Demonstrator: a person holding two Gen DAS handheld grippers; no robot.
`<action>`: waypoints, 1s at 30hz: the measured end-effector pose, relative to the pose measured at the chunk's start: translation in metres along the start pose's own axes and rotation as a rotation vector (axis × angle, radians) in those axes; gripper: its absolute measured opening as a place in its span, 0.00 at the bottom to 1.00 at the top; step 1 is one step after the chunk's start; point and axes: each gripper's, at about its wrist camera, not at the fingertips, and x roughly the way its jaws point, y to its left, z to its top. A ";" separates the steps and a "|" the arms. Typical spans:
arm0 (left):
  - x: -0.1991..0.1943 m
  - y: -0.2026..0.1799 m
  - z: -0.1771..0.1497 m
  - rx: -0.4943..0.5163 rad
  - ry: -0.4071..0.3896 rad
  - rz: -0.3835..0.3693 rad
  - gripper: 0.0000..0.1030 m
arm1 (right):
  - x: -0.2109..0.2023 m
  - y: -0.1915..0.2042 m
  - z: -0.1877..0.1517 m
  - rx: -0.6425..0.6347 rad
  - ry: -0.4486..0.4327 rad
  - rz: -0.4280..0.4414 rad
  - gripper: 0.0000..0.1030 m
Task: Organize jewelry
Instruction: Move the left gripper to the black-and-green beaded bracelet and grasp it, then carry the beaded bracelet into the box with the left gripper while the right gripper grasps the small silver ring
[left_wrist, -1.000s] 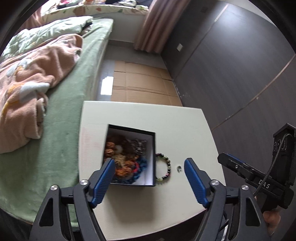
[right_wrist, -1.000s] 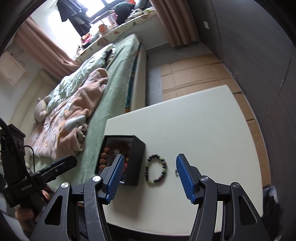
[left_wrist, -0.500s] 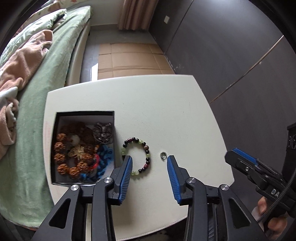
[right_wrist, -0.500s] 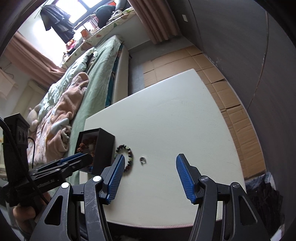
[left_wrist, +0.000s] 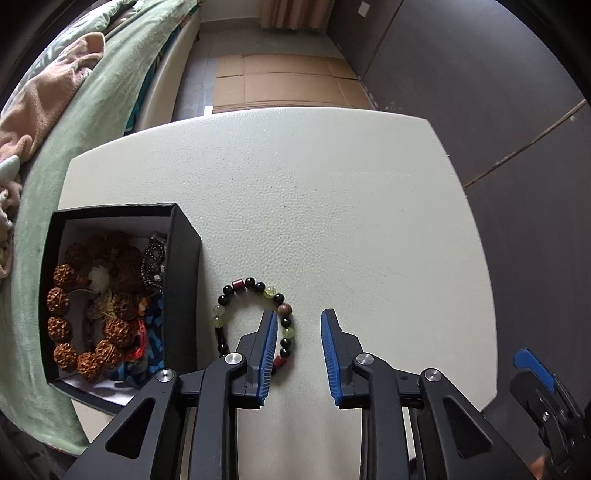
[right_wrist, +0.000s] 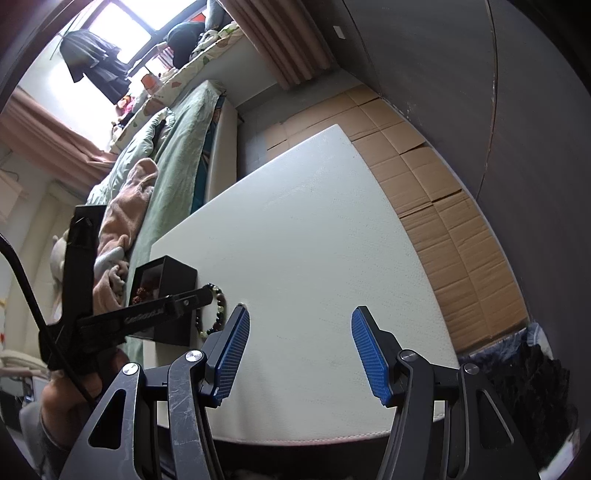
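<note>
Down and forward since a second ago: my left gripper (left_wrist: 295, 314) has dropped low over the white table (left_wrist: 332, 206), and the small ring that was lying beside the bracelet half a second back is gone from both views. I cannot tell where it went. Left jaws are sitting partly open, narrower than a second ago, with nothing visible between the blue pads. The left pad (left_wrist: 268, 343) is coming down inside the loop of the beaded bracelet (left_wrist: 255, 317), covering part of its near side, so I'm straddling the loop's right-hand run of beads.

That bracelet, black, green and brown beads, is lying flat on the table just beside the right wall of the black jewelry box (left_wrist: 184, 258). The box is standing open by the table's left edge, and it's filling up: a big brown seed-bead bracelet (left_wrist: 74, 325) curling round the inside, a dark metal chain piece (left_wrist: 153, 262) against the right wall, blue and red cord pieces (left_wrist: 151, 332) toward the near corner.

My right gripper (right_wrist: 300, 315) is hovering wide open and empty over the near part of the table, well apart from the box (right_wrist: 173, 280).
</note>
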 end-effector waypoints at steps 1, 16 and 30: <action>0.003 -0.001 0.000 -0.003 -0.001 0.010 0.23 | 0.000 -0.002 -0.001 0.000 -0.001 -0.002 0.57; 0.020 -0.005 -0.003 -0.025 0.011 0.095 0.10 | 0.007 -0.008 -0.006 -0.001 0.021 -0.003 0.51; -0.060 0.025 -0.011 -0.029 -0.120 -0.018 0.10 | 0.057 0.052 0.004 -0.166 0.135 -0.039 0.28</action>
